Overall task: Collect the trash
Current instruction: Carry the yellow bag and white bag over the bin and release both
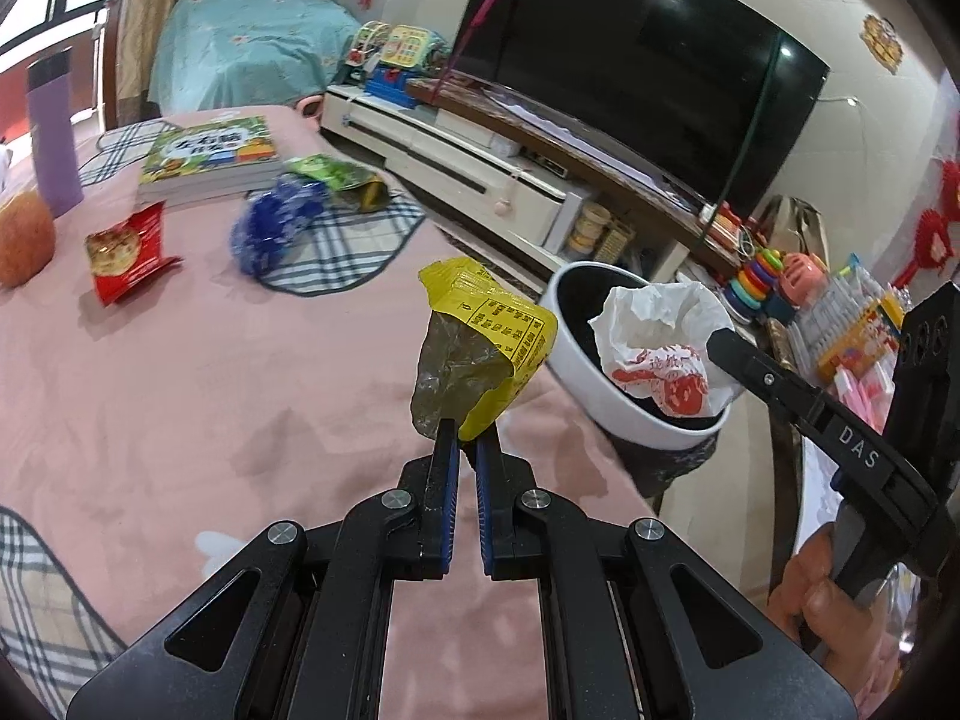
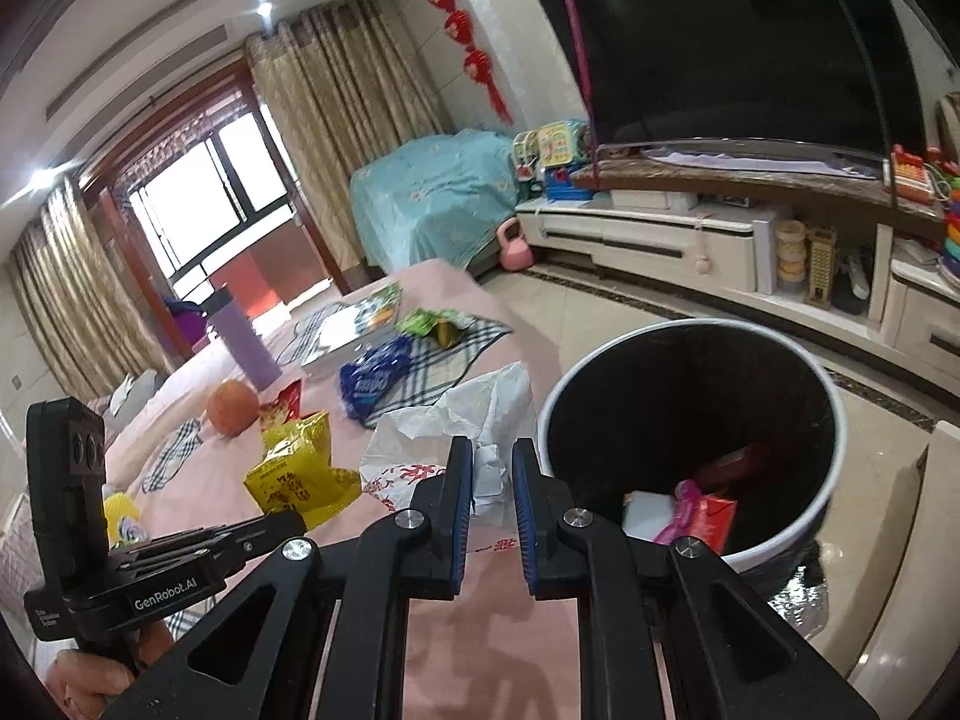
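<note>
My left gripper (image 1: 461, 441) is shut on a yellow snack wrapper (image 1: 480, 348) and holds it above the pink tablecloth, left of the bin. It also shows in the right wrist view (image 2: 300, 474). My right gripper (image 2: 492, 456) is shut on a crumpled white paper bag with red print (image 2: 456, 420), held beside the rim of the white trash bin (image 2: 690, 330). In the left wrist view the bag (image 1: 660, 336) hangs over the bin (image 1: 570, 360). The bin holds red and pink trash (image 2: 702, 516).
On the table (image 1: 210, 390) lie a red snack packet (image 1: 129, 252), a blue wrapper (image 1: 273, 228), a green packet (image 1: 336, 177), a book (image 1: 210, 150), a purple bottle (image 1: 54, 132) and an orange fruit (image 1: 21, 240). A TV and cabinet stand beyond.
</note>
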Demonstrator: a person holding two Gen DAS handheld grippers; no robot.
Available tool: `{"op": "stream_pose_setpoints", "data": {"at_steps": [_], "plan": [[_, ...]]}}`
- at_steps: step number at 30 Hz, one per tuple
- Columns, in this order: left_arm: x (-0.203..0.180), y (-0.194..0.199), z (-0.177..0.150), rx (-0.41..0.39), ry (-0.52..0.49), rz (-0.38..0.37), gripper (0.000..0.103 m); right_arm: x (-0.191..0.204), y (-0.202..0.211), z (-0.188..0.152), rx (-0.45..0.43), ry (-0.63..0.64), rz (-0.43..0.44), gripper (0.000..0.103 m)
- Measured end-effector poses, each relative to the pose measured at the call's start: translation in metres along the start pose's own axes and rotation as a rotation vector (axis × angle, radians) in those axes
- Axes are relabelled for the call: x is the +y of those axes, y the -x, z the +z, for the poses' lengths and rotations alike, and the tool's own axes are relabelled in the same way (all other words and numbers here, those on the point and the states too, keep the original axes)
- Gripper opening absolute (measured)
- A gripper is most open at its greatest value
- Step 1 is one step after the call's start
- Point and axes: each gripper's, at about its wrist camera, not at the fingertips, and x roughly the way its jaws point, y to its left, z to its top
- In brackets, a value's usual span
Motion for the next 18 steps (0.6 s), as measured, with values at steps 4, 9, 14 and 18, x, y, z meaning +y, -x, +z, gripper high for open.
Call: {"op": "stream_pose_setpoints", "data": {"at_steps": [4, 9, 14, 18], "plan": [[-0.016, -0.005, 0.006, 0.002, -0.028, -0.019, 0.005, -0.016, 0.008, 0.004, -0.021, -0.024, -0.03, 0.014], [-0.038, -0.013, 0.012, 0.009, -0.068, -0.039, 0.005, -0.035, 0.013, 0.007, -0.034, -0.046, -0.061, 0.014], [-0.057, -0.024, 0.018, 0.021, -0.104, -0.054, 0.005, -0.05, 0.013, 0.01, -0.035, -0.063, -0.092, 0.014], [-0.071, -0.033, 0.022, 0.032, -0.129, -0.059, 0.005, -0.061, 0.012, 0.012, -0.032, -0.073, -0.106, 0.014]]}}
